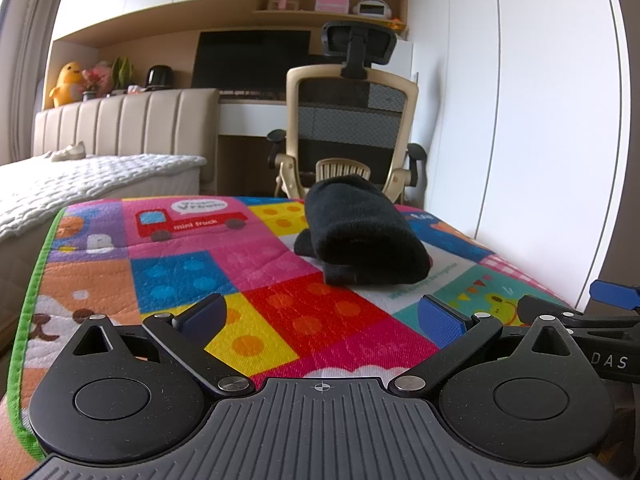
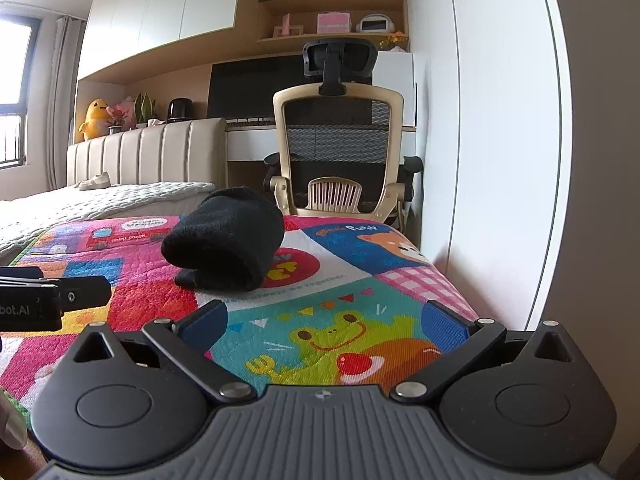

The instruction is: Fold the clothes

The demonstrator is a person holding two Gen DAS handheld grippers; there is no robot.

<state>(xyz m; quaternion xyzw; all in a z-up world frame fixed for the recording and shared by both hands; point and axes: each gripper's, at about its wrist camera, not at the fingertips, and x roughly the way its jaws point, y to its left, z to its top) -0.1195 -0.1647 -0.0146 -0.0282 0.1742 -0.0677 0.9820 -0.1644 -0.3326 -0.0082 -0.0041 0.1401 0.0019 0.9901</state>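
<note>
A black garment (image 1: 362,232), rolled or folded into a compact bundle, is seen lying on a colourful play mat (image 1: 256,292) that covers the surface in front of both tools. The left tool (image 1: 322,318) is held wide open with nothing between its blue pads, and it is kept near the mat's near edge, apart from the bundle. The right tool (image 2: 324,322) is likewise spread wide and empty, with the bundle (image 2: 226,238) ahead of it and to its left.

The bundle looks already folded, so the step in hand is judged to be either tidying it or drawing back from it. If a last tuck is wanted, the loose lower flap at the bundle's near side should be approached low along the mat, one pad slid under the edge and one above, so that the roll is not pushed open. A grip on the top layer alone should be avoided, since the fold could be undone by lifting.

In the left wrist view, the right tool's blue tip is shown at the far right edge, and the mini truck panel (image 1: 192,218) is plainly seen. In the right wrist view, the left tool's dark body appears at the left edge, and the frog picture (image 2: 332,340) and a window (image 2: 14,92) are shown, which the other view lacks. An office chair (image 2: 338,140) is seen behind the mat in both
</note>
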